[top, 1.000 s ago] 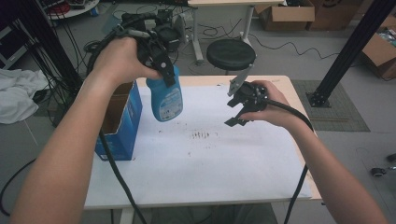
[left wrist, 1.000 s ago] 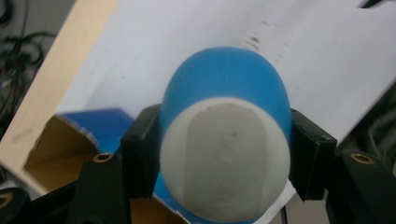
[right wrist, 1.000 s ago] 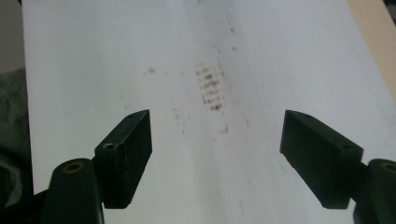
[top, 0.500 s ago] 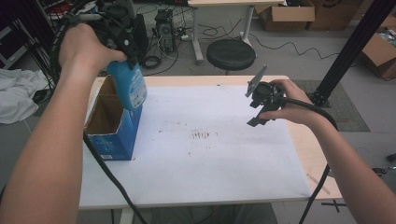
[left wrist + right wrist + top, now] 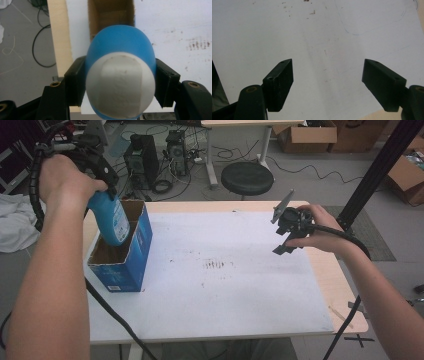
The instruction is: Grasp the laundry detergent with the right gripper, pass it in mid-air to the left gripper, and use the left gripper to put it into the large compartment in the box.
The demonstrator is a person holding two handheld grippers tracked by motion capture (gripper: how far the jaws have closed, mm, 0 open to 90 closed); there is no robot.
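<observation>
Step in hand: loading the bottle (image 5: 111,218) into the box (image 5: 121,251). Your left tool (image 5: 120,82) is clamped on the bottle just below its white cap (image 5: 120,86), jaws pressing both sides of the blue body.

Bottle position: hanging over the open top of the box, at the left end of the surface (image 5: 225,285). In the high view its lower end looks to sit at or just inside the rim; you cannot tell whether it touches the cardboard.

Orientation: long axis near upright, tipped a little. Cap end up toward your hand, base down into the box. In the left tool view you look straight down the axis, cap nearest, with the brown interior of the box beyond the bottle's shoulder.

Right tool (image 5: 327,75): jaws wide apart, nothing between them, only bare white surface ahead. In the high view it is held above the right side, well apart from the box.

Next move, as a judgement: lower the bottle straight down, keeping it off the box walls, which look narrow beside it. Hold the grip until the base is seated, then release. The box is light cardboard; a nudge could slide or tip it, so your free right tool could steady it.
</observation>
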